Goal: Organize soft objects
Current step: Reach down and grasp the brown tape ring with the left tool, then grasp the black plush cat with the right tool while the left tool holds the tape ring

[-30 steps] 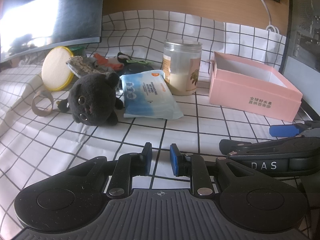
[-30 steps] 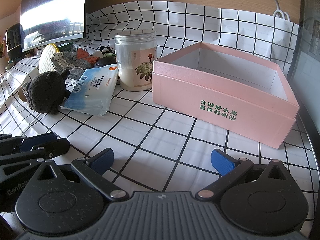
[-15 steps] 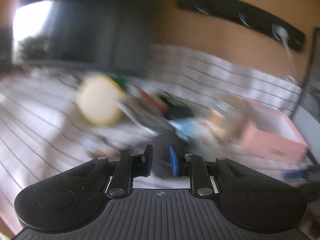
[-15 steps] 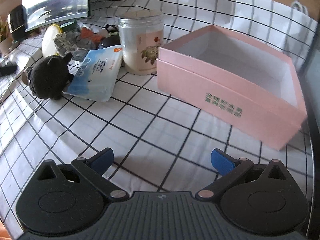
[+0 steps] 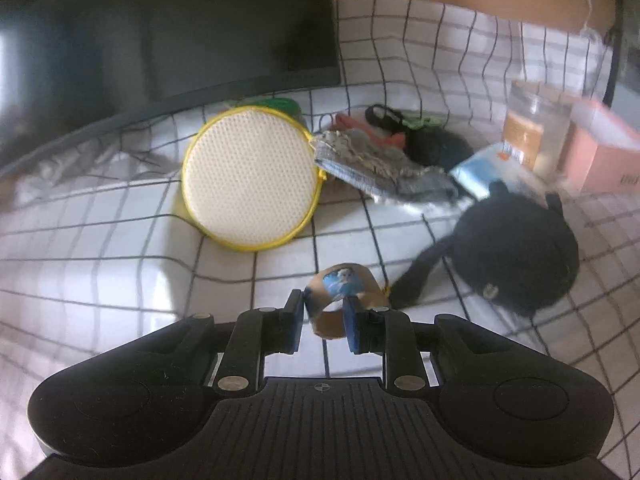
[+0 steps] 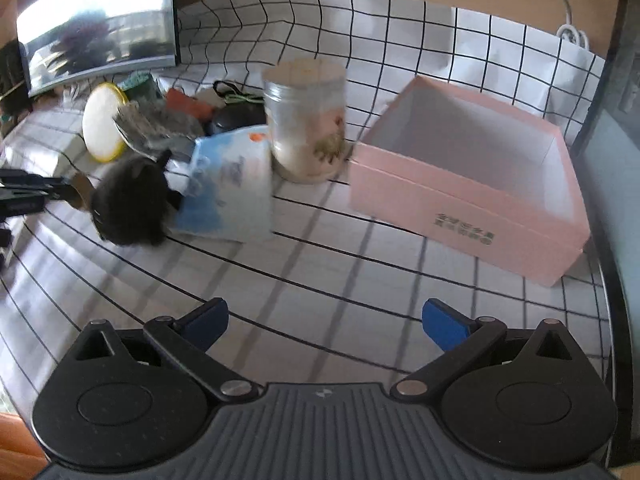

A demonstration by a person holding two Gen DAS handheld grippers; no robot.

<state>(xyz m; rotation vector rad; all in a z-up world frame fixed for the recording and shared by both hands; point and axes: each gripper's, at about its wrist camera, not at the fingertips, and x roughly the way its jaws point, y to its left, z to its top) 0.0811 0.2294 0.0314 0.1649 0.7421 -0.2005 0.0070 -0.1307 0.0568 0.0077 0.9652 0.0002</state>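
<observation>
The left gripper (image 5: 323,316) stood at the tape ring (image 5: 343,298) beside the black plush cat (image 5: 516,248), its jaws narrowly parted and just opening further, the ring between them but no firm pinch visible; the right gripper (image 6: 325,318) hung spread wide and empty before the pink box (image 6: 472,208); I judged the step a first reach; next, closing squarely on the ring's wall without crushing it.
</observation>
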